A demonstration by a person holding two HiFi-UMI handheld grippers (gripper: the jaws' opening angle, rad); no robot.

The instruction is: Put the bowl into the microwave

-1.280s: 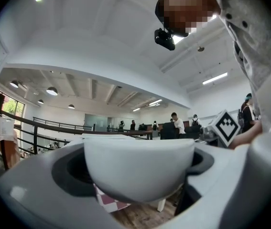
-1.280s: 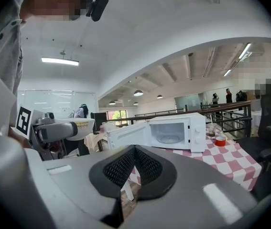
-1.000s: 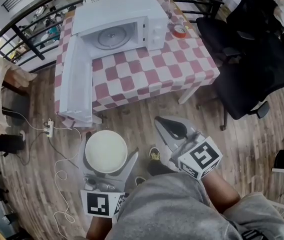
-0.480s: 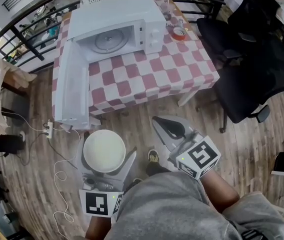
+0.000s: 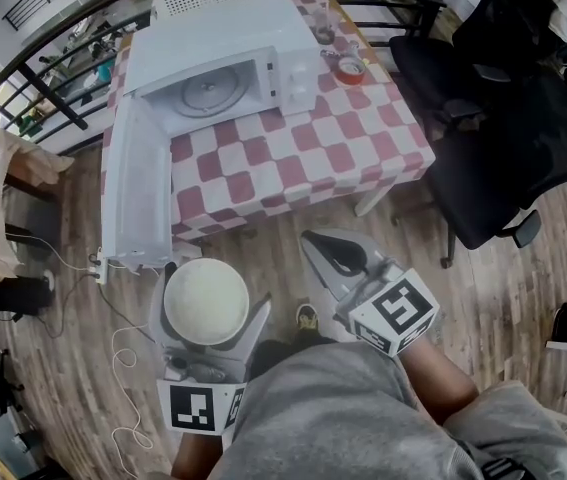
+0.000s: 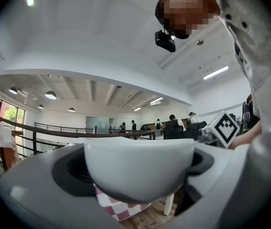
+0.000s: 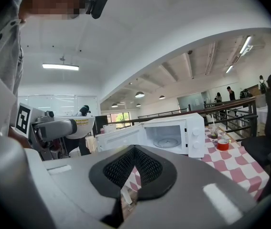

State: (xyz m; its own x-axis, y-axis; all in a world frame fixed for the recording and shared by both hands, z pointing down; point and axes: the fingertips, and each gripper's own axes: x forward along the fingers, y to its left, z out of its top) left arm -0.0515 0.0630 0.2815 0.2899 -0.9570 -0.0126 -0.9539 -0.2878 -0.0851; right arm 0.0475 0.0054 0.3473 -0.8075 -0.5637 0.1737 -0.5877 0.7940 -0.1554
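Note:
In the head view, the white bowl [image 5: 206, 301] is held over the wooden floor with my left gripper [image 5: 206, 306] shut on its sides. It hangs just below the open door [image 5: 133, 193] of the white microwave [image 5: 225, 56], whose cavity shows its glass turntable [image 5: 206, 88]. The left gripper view is filled by the bowl [image 6: 140, 163], clamped between the jaws. My right gripper [image 5: 329, 254] is to the right of the bowl, shut and empty. The right gripper view looks over its closed pads [image 7: 134, 168] at the microwave [image 7: 168, 136] and the bowl [image 7: 80, 127].
The microwave stands on a table with a red-and-white checked cloth [image 5: 313, 153]. A red roll [image 5: 351, 68] and a cup sit right of it. Black office chairs [image 5: 503, 158] stand at the right. A power strip and cable [image 5: 103, 268] lie on the floor at the left.
The table and microwave have come closer in the head view. The bowl in my left gripper now lies nearer the open door. The right gripper keeps its place beside it.

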